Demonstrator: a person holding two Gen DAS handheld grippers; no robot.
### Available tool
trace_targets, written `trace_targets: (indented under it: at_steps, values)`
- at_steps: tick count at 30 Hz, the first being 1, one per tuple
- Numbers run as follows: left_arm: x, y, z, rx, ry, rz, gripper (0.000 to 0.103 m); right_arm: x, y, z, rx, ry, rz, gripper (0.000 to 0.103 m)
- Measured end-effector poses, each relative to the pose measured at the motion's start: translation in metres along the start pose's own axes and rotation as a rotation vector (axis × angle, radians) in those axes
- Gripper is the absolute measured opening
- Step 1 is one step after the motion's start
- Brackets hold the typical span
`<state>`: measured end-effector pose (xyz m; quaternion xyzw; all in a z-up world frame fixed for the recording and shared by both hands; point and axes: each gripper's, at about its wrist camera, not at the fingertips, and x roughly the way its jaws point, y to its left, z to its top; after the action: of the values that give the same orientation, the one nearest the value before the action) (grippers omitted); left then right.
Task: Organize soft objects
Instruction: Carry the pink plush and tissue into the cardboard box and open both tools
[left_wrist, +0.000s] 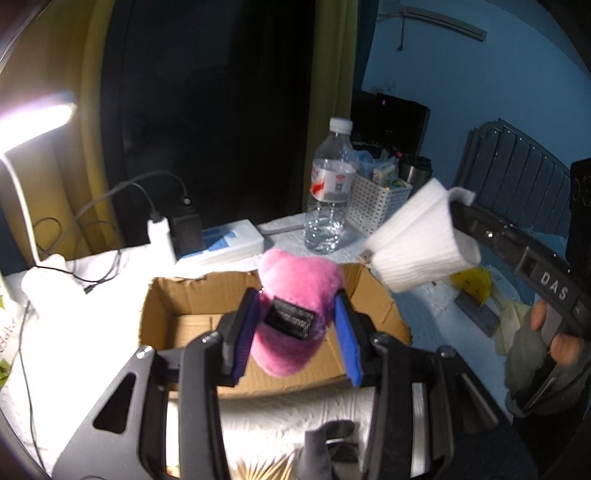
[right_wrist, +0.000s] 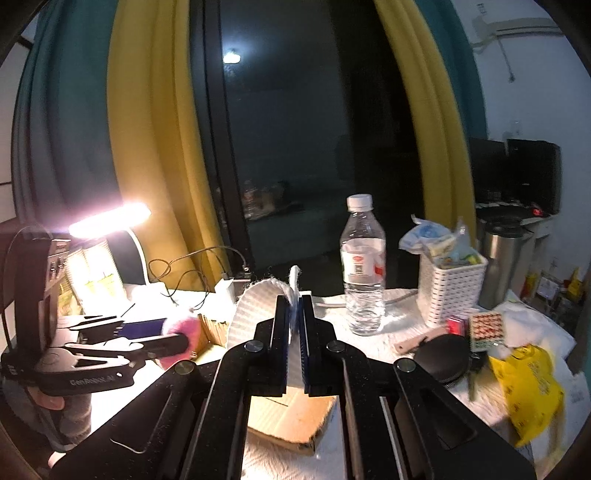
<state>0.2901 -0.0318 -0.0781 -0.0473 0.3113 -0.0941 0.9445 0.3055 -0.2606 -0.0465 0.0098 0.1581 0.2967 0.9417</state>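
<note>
- Nearest the left wrist camera, the left gripper (left_wrist: 295, 332) has its blue-padded jaws clamped on a pink plush toy (left_wrist: 295, 291), held in the air above the open cardboard box (left_wrist: 184, 291); a black strap or tag with unreadable print crosses the toy's near face.
- The box stands on the tabletop (left_wrist: 110, 347), which is covered by a white quilted cloth; its flaps are open and the inside that shows is bare cardboard.
- Nearest the right wrist camera, the right gripper (right_wrist: 294, 332) has its jaws pressed together on a folded white ribbed cloth (right_wrist: 255, 314), which stands up between the pads and arches to the left.
- In the left wrist view the same white cloth (left_wrist: 417, 240) hangs from the right gripper's tip, above and just right of the box's far right corner; the gripper's black body bears the letters "DAS".
- In the right wrist view the left gripper's body (right_wrist: 88, 369) reads "GenRobot.AI".
- A clear water bottle (left_wrist: 330, 188) with a white cap and a red and white label stands behind the box; the label's writing is too small to read.
- Beside it stands a white perforated basket (left_wrist: 376, 203) filled with small packets.
- A lit desk lamp (left_wrist: 33, 122) shines at the left.
- A yellow plastic bag (right_wrist: 532, 395) with illegible print lies at the right.
</note>
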Motion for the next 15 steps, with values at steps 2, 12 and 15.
trace_targets:
  at_steps: [2,12,15]
  values:
    - [0.013,-0.001,-0.001,-0.004,0.017,-0.009,0.042,0.016,0.0,-0.004,-0.016,0.02,0.019,0.006]
    - [0.063,-0.003,-0.015,-0.025,0.124,-0.063,0.043,0.069,-0.01,-0.043,-0.012,0.206,-0.006,0.006]
    - [0.067,-0.005,-0.017,-0.027,0.152,-0.075,0.047,0.074,-0.012,-0.055,0.002,0.269,-0.012,0.006]
